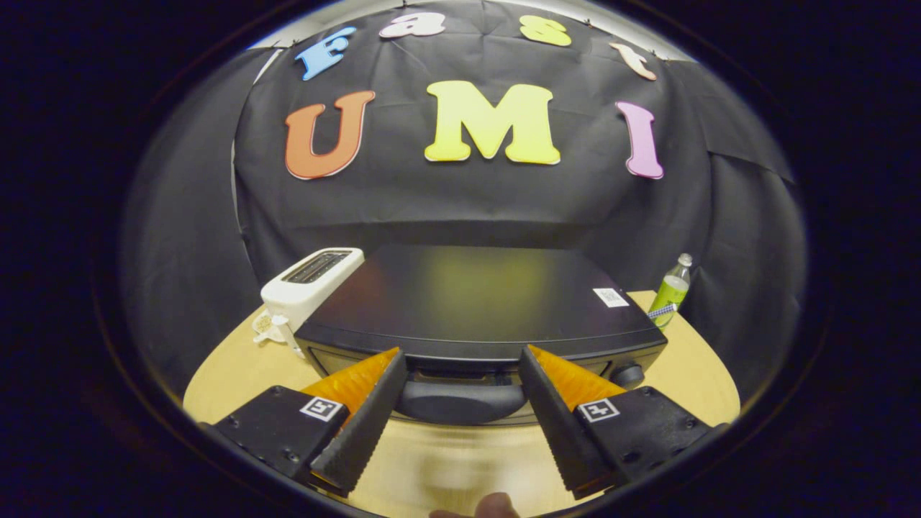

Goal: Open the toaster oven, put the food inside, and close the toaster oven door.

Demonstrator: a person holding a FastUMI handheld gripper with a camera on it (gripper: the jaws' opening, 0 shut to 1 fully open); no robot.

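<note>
The gripper (460, 403) is spread wide, its two fingers standing apart and pinching nothing. The door handle (460, 400) of the toaster oven (475, 302) lies between the fingertips, just ahead of them; whether either finger touches it cannot be told.

The toaster oven sits on the round wooden table (230, 374), near its middle, with its front face toward the gripper. Its long axis runs side to side, across the line of the fingers. The handle is a dark, rounded bar lying along that same axis, at the top of the door. A control knob (627, 375) sits at the right end of the front.

Judgement on handling: the body appears rigid and fairly heavy, so it should stay put under a moderate pull. The handle looks smooth and possibly slippery; the best hold is at its middle, fingers closing over and under the bar, then drawing outward and down if the door hinges at the bottom, which is not visible.

A white toaster (311, 286) stands just beside the oven toward the table's left edge. A green bottle (670, 291) stands at the far right edge. The food is not identified
</note>
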